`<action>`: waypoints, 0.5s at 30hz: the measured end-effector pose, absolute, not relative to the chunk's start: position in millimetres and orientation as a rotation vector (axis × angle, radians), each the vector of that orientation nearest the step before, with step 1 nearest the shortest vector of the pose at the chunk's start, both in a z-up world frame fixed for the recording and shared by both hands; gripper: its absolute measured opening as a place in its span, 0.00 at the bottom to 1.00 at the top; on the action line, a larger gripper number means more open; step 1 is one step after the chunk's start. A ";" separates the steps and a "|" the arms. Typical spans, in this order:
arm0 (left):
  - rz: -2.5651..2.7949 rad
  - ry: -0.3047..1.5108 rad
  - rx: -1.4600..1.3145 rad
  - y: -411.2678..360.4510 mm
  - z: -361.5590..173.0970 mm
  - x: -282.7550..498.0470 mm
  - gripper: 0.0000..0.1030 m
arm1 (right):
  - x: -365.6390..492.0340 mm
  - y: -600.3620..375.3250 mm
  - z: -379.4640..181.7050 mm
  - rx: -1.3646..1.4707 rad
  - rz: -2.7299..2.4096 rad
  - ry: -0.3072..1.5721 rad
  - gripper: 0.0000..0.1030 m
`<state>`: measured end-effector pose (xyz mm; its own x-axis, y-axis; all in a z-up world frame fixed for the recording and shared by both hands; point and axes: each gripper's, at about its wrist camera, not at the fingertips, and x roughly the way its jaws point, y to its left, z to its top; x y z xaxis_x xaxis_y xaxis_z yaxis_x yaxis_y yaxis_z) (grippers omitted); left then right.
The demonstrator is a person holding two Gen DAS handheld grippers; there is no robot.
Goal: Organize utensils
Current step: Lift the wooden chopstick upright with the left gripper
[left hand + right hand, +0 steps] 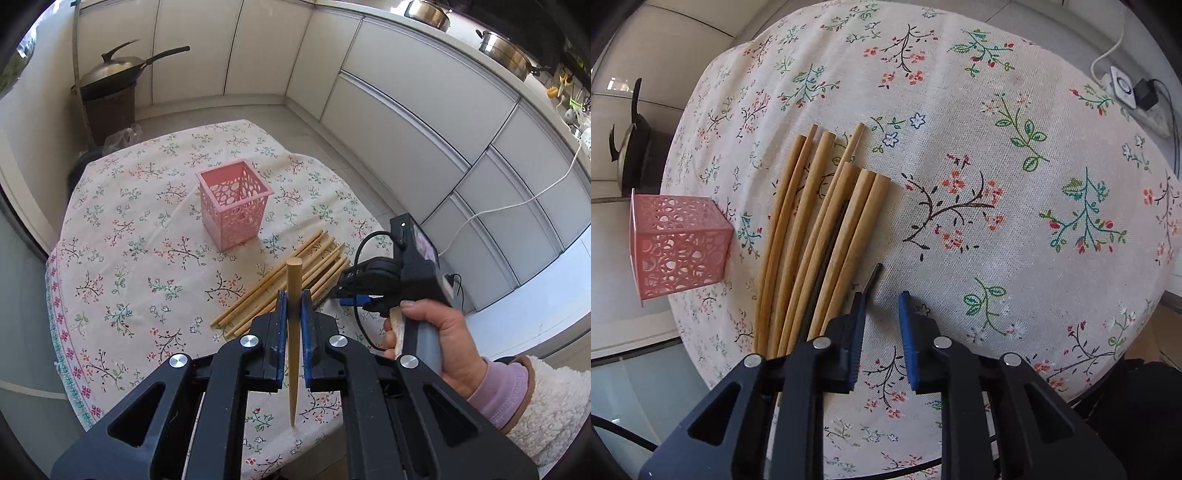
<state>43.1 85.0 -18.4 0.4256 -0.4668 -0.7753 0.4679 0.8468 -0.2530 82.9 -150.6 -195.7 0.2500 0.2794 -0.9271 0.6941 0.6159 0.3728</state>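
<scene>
My left gripper [293,297] is shut on a single wooden chopstick [294,295] and holds it upright above the table, thick end up. A pink perforated holder [236,206] stands on the floral tablecloth [129,258] beyond it and seems empty; it also shows at the left of the right wrist view [679,243]. Several wooden chopsticks [295,273] lie in a pile right of the holder, also in the right wrist view [820,236]. My right gripper [882,299] is open and empty, low over the cloth just right of the pile. It also shows in the left wrist view [354,291].
A thin black rod [873,277] lies by my right gripper's left finger. The round table's edge [55,280] drops off at left. A wok sits on a dark bin [110,92] behind the table. White cabinets [406,129] curve along the right. A power strip [1137,99] lies on the floor.
</scene>
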 end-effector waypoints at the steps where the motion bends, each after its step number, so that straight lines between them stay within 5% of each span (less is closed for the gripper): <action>1: -0.585 0.967 0.000 84.3 -17.8 43.6 0.06 | 85.7 -147.9 -195.2 0.909 -0.354 1.334 0.19; 15: -0.575 0.934 -0.025 101.8 -7.8 38.7 0.07 | 75.6 -166.2 -207.0 1.127 -0.321 1.302 0.22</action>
